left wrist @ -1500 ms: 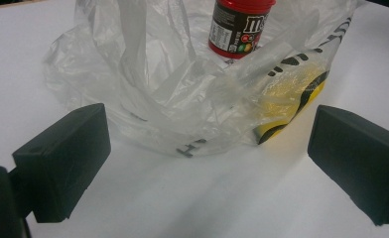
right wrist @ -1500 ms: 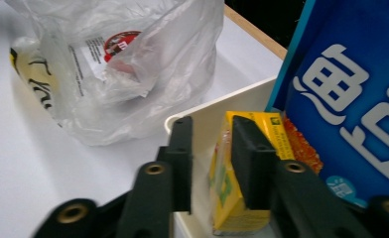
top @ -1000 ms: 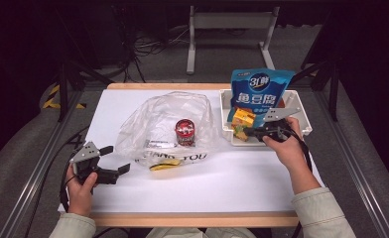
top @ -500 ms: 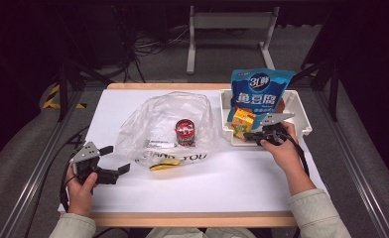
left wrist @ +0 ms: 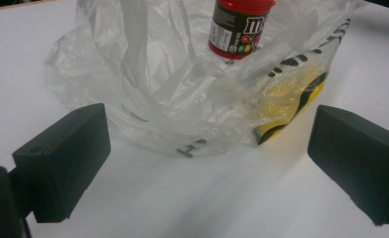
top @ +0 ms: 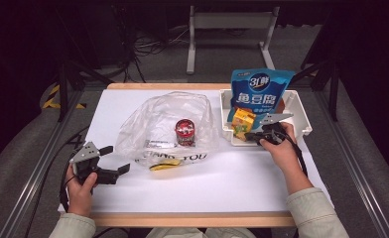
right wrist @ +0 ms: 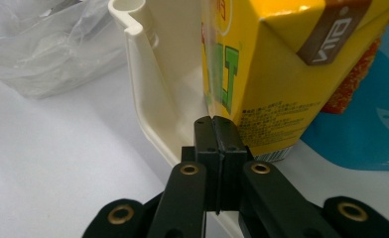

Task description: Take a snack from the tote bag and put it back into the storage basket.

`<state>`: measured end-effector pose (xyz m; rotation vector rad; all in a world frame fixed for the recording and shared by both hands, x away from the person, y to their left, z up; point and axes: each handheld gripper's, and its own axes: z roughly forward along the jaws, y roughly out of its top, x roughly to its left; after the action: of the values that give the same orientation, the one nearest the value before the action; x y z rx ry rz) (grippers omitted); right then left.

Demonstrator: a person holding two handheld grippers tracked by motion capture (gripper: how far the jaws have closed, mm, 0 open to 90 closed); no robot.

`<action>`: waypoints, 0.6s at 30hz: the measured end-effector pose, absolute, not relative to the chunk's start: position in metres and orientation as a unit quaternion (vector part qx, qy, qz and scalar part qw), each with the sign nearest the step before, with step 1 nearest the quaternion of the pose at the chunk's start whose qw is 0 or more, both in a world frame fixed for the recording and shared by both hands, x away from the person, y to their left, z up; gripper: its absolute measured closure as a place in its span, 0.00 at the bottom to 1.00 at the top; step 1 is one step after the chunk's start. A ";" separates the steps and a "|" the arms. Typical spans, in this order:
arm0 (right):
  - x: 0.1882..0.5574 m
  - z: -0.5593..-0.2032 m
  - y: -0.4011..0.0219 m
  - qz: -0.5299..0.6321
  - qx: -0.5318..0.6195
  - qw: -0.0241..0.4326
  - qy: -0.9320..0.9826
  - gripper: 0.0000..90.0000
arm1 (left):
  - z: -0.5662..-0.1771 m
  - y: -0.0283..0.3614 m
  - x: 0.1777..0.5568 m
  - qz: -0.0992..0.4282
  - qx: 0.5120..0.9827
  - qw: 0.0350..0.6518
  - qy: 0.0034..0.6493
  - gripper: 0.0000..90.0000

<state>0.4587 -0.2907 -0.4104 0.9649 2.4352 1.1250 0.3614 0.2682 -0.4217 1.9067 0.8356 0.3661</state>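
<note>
The right gripper (right wrist: 217, 134), jaws pressed together with nothing between them, sits at the near rim of a white tray (right wrist: 148, 94), its tips just beside the base of a yellow carton (right wrist: 267, 74) standing in the tray. Behind the carton a blue pouch (top: 258, 91) leans upright; an orange item beyond it is mostly hidden. The left gripper (left wrist: 207, 163), jaws spread wide and empty, rests near the table's front left corner, facing a crumpled clear bag (left wrist: 182, 89) with open white surface (top: 232, 173) between them. A red jar (top: 184, 132) stands inside the bag, its top cut off in the left gripper view. Dark floor and cables lie beyond the table.
</note>
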 end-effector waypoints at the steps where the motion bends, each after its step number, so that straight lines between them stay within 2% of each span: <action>1: 0.459 -0.410 -0.291 0.390 0.335 0.145 0.845 1.00 | -0.422 0.268 0.361 0.151 0.786 0.492 0.344 0.04; 18: 0.465 -0.412 -0.303 0.370 0.371 0.154 0.838 1.00 | -0.421 0.268 0.361 0.152 0.786 0.492 0.342 0.04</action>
<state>0.4648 -0.3031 -0.4121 1.0623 2.4028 1.0605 0.3613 0.2681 -0.4213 1.9085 0.8306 0.3683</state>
